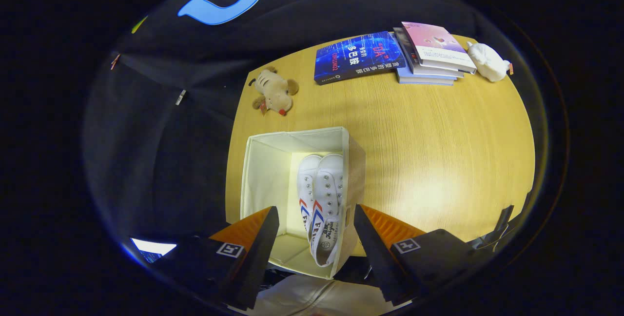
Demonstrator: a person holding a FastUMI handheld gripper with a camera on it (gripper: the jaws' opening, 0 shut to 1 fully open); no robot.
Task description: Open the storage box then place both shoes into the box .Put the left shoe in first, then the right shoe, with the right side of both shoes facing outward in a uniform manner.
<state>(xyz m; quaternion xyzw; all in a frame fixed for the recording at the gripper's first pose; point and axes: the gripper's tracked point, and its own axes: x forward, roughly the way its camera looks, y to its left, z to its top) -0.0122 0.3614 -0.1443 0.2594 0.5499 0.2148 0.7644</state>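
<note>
The cream fabric storage box [265,169] stands open on the wooden table [429,150], directly below and ahead of my fingers. Two white canvas shoes lie inside it on their sides, pressed together against the box's right wall: one shoe [306,184] to the left and the other shoe [327,199] to the right, both showing red and blue stripes. My gripper [316,226] hangs open above the box, its black and orange fingers [263,238] spread on either side of the shoes and holding nothing.
A brown plush toy [274,92] lies beyond the box. Farther back are a blue book [358,56], a stack of books [431,55] and a white plush toy [487,61]. A pale cloth [312,296] shows beneath the fingers.
</note>
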